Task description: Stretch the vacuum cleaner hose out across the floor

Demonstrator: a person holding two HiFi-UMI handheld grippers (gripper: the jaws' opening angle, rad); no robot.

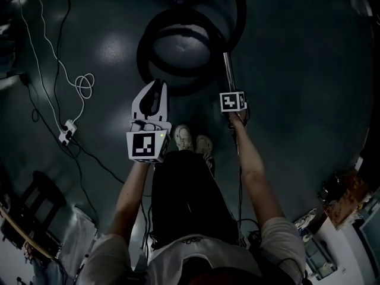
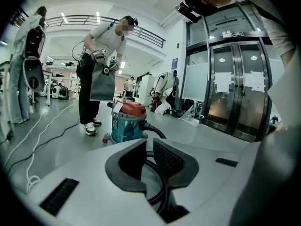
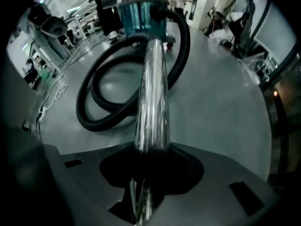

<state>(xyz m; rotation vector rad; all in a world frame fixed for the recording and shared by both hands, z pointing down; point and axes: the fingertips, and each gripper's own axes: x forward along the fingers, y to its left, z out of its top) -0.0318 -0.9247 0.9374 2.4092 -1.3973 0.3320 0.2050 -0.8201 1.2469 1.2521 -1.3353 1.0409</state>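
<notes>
The right hand-held gripper [image 3: 150,159] clamps the tube [image 3: 151,88] to drag the coiled hose [image 3: 108,117] straight; the left hand-held gripper [image 2: 149,159] is clenched, empty.

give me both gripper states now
left gripper: closed, empty
right gripper: closed on the tube
</notes>
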